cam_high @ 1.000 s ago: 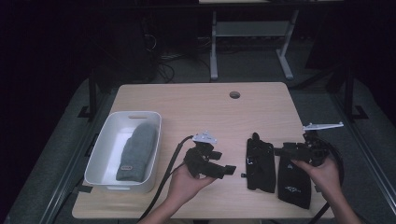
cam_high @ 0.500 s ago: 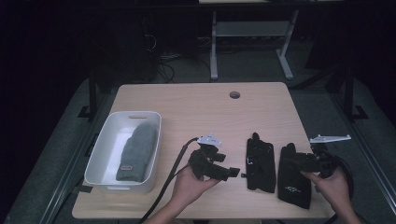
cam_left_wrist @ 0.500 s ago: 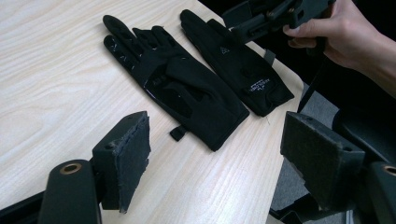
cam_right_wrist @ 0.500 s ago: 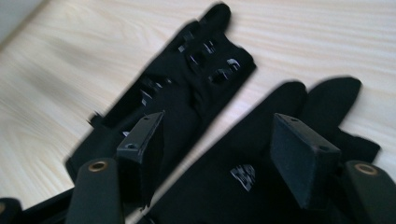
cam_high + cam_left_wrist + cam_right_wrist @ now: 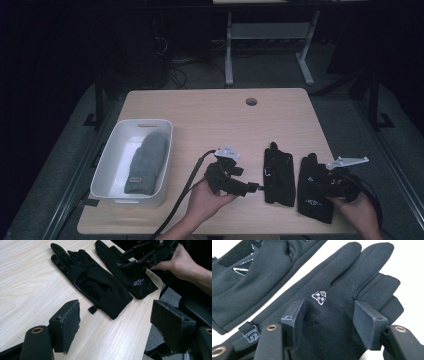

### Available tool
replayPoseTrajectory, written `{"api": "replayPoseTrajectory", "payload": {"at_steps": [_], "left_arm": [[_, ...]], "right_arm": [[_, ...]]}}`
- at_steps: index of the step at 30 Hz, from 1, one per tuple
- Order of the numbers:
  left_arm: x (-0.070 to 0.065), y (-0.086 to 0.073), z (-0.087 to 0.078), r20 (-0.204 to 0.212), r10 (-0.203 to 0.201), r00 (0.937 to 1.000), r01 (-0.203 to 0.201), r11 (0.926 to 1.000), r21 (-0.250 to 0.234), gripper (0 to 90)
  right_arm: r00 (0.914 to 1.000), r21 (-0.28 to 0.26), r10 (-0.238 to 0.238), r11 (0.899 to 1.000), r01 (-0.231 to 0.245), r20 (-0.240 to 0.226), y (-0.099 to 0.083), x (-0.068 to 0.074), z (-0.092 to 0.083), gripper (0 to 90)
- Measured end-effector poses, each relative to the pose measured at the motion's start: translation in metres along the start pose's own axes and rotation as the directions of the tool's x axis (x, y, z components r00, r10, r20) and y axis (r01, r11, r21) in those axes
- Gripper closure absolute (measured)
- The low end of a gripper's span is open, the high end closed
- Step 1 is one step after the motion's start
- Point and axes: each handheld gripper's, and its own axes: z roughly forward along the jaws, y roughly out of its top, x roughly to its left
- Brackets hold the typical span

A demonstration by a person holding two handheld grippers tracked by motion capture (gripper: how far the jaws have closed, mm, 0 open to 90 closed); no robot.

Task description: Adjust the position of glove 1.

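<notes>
Right tool (image 5: 328, 322), jaws just narrowing yet unclenched, straddles the logo glove (image 5: 342, 290); its own view shows this.

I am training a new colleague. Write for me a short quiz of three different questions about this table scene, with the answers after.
1. True or false: the grey beanie lies inside the white tub.
2. Which glove is the right claw above? A) the glove nearer the table's right edge B) the glove nearer the tub
3. Fill the blank: the left claw is ____, with nothing between its pads.

Key
1. True.
2. A. Its pads stand over the back of this glove, below the small white logo, and do not yet pinch it.
3. Open.
</notes>
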Motion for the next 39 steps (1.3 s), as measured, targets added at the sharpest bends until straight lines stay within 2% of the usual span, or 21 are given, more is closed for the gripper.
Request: {"api": "replayPoseTrajectory", "payload": {"at_steps": [4, 6, 7, 8, 11, 12, 14, 15, 19, 22, 28, 30, 39], "left_arm": [[0.000, -0.002, 0.000, 0.000, 0.001, 1.0000, -0.001, 1.0000, 0.001, 23.3], [0.001, -0.004, 0.000, 0.000, -0.003, 1.0000, 0.003, 1.0000, 0.005, 23.4], [0.001, -0.004, 0.000, 0.000, -0.003, 1.0000, 0.003, 1.0000, 0.005, 23.4], [0.001, -0.005, 0.001, 0.002, -0.009, 1.0000, 0.009, 0.9999, 0.006, 23.3], [0.001, -0.005, 0.001, -0.001, -0.006, 1.0000, 0.006, 0.9999, 0.009, 23.4], [0.001, -0.005, 0.001, 0.000, -0.007, 1.0000, 0.007, 1.0000, 0.006, 23.4], [0.001, -0.004, 0.001, 0.001, -0.006, 1.0000, 0.006, 1.0000, 0.007, 23.4], [0.001, -0.004, 0.001, 0.006, -0.009, 0.9999, 0.009, 0.9999, 0.009, 23.4], [0.001, -0.004, 0.002, 0.003, -0.006, 1.0000, 0.006, 0.9999, 0.009, 23.5], [0.001, -0.004, 0.001, 0.003, -0.007, 1.0000, 0.007, 0.9999, 0.009, 23.5], [0.001, -0.004, -0.002, -0.001, -0.006, 1.0000, 0.006, 1.0000, 0.006, 23.4], [0.001, -0.005, -0.003, -0.003, -0.010, 0.9999, 0.010, 1.0000, 0.000, 23.4], [0.004, -0.006, -0.009, -0.006, -0.010, 0.9999, 0.010, 0.9999, -0.005, 23.4]], "right_arm": [[0.9986, -0.006, -0.039, 0.999, 0.039, 0.036, -0.001, 0.004, 0.001, 48.3], [0.9986, -0.008, -0.036, 0.999, 0.036, 0.039, -0.001, 0.007, 0.001, 58.5], [0.9986, -0.008, -0.036, 0.999, 0.036, 0.039, -0.001, 0.007, 0.001, 58.5], [0.9988, -0.005, -0.037, 0.999, 0.037, 0.032, -0.001, 0.009, 0.001, 65.9], [0.9993, -0.006, -0.029, 1.000, 0.029, 0.023, 0.000, 0.009, 0.001, 70.8], [1.0000, 0.006, -0.001, 1.000, 0.001, 0.010, 0.001, 0.009, 0.001, 73.4], [1.0000, 0.003, -0.005, 1.000, 0.005, 0.005, 0.002, 0.007, 0.001, 74.6], [0.9998, 0.012, 0.017, 1.000, -0.017, -0.007, 0.003, 0.007, 0.000, 75.4], [0.9999, 0.008, 0.012, 1.000, -0.012, 0.001, 0.007, 0.008, -0.002, 76.5], [0.9992, -0.014, 0.039, 0.999, -0.039, -0.012, 0.012, 0.006, -0.012, 76.8], [0.9984, -0.052, 0.047, 0.997, -0.048, -0.031, 0.024, 0.008, -0.024, 76.7], [0.9992, -0.069, 0.026, 0.997, -0.028, -0.030, 0.030, 0.010, -0.027, 76.7], [0.9975, -0.104, 0.014, 0.994, -0.021, -0.069, 0.061, 0.026, -0.032, 76.6]]}}
